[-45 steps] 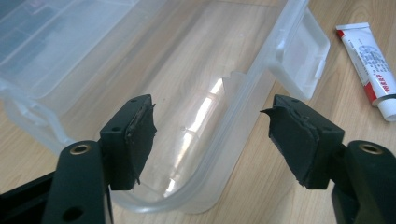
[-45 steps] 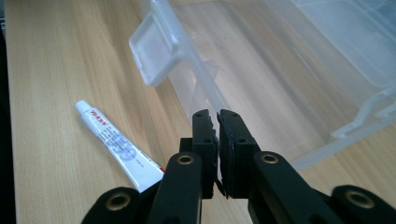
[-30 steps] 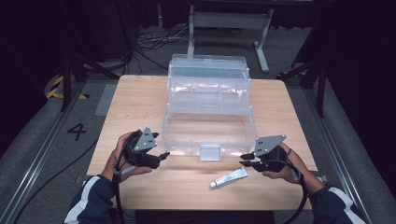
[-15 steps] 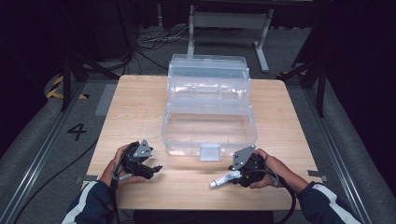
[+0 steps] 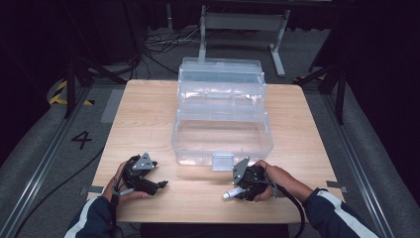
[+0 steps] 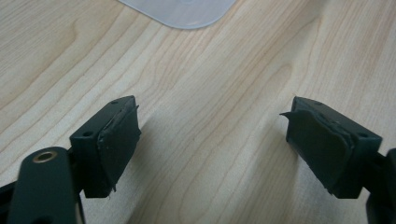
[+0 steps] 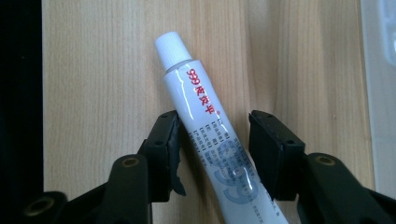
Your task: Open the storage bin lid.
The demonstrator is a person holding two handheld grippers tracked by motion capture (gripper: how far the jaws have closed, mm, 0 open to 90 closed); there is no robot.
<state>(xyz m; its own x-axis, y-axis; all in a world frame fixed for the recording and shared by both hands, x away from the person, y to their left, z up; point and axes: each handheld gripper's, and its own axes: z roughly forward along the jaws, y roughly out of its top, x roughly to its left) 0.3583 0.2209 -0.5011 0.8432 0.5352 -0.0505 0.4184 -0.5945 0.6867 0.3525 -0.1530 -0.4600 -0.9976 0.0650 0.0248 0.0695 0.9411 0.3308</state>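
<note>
Your right gripper (image 7: 212,140) straddles the white ointment tube (image 7: 208,135): jaws have just been closing, left pad touching the tube, right pad apart from it by a sliver, so no clamp. Tube lies flat on the wooden table (image 5: 148,114) near its near edge, cap (image 7: 172,46) pointing away from the jaws. Your left gripper (image 6: 212,144) sits low over bare wood at near left, jaws apart after opening, nothing between them. Clear plastic organiser box (image 5: 221,130) stands open just beyond both hands.

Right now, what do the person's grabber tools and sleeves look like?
Each gripper, left gripper and right gripper, is black with two chunky jaws, a grey three-cornered plate on top and a black cable trailing back. The sleeves are dark blue with white stripes.
</note>
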